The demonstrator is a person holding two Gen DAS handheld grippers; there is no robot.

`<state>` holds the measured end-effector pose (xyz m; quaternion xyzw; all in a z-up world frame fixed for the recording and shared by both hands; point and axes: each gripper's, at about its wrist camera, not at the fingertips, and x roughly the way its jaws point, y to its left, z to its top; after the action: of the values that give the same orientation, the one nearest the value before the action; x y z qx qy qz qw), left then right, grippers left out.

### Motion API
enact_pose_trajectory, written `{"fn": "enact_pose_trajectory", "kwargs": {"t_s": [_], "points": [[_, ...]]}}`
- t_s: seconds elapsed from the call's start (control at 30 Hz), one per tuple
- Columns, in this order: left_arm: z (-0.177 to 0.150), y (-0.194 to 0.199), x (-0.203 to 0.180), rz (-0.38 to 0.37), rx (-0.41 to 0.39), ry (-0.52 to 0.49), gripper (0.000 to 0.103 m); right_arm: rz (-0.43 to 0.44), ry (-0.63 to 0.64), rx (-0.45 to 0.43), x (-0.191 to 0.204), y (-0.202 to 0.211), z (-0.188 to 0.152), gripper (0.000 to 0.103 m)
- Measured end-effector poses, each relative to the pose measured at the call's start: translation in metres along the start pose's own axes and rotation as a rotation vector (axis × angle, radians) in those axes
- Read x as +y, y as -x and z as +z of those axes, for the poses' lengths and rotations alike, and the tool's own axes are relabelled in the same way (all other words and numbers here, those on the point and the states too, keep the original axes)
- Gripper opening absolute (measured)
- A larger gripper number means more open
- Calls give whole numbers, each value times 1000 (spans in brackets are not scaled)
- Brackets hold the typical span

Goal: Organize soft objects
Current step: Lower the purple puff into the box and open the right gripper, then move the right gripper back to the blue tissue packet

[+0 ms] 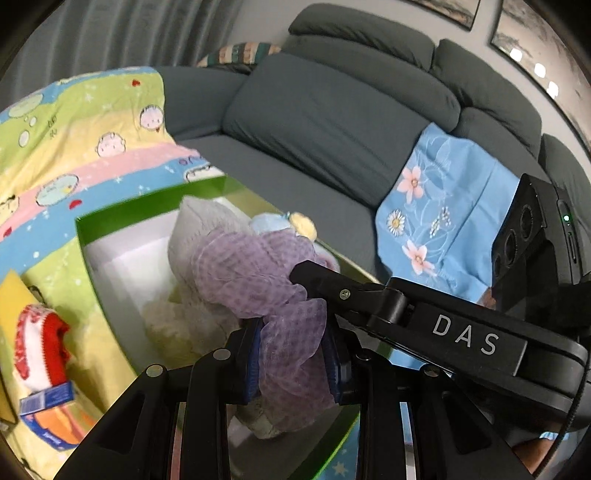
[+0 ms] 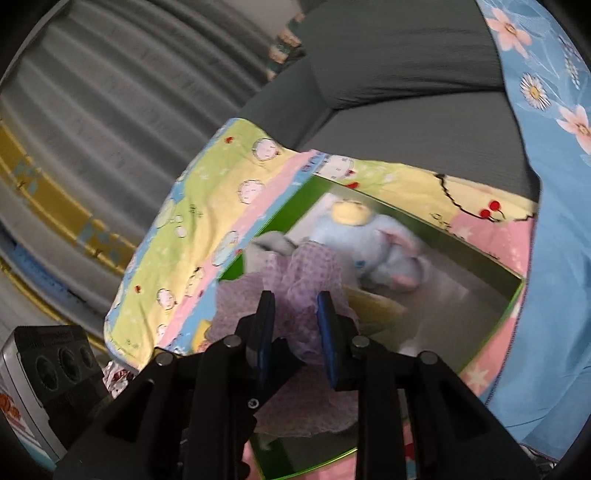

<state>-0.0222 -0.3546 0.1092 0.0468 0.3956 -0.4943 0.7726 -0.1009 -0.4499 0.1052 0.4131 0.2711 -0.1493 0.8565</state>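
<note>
The grey sofa [image 1: 332, 122] carries a cartoon-printed sheet [image 1: 85, 147] at one end and a blue flowered cloth [image 1: 443, 206] draped over its seat edge, with grey curtains [image 2: 110, 110] behind and framed pictures [image 1: 524, 26] on the wall. On the sheet stands a green-rimmed box [image 1: 147, 206] with a white inside, holding a light blue plush toy [image 2: 384, 243] near its far wall. The left gripper [image 1: 293, 354] and the right gripper [image 2: 295, 332] each pinch, with jaws nearly closed, the purple checked gauzy cloth [image 1: 255, 273] that hangs over the box, and a red and white item [image 1: 40, 343] lies on the sheet beside the box's outer wall
</note>
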Motion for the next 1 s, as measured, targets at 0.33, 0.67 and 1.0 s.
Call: {"fn": "enact_pose_trajectory", "kwargs": {"t_s": [0.33,0.67,1.0], "points": [[-5,-15,5,46,43,40,29,-126,-6,-11,-13,-3,4,22],[-14,19,20,66,-2,102,60,-162,42,-82,-2,14,3,74],[-38,94,56,143,-116,234,78,-117,153,-135,34,28,-9,97]]}}
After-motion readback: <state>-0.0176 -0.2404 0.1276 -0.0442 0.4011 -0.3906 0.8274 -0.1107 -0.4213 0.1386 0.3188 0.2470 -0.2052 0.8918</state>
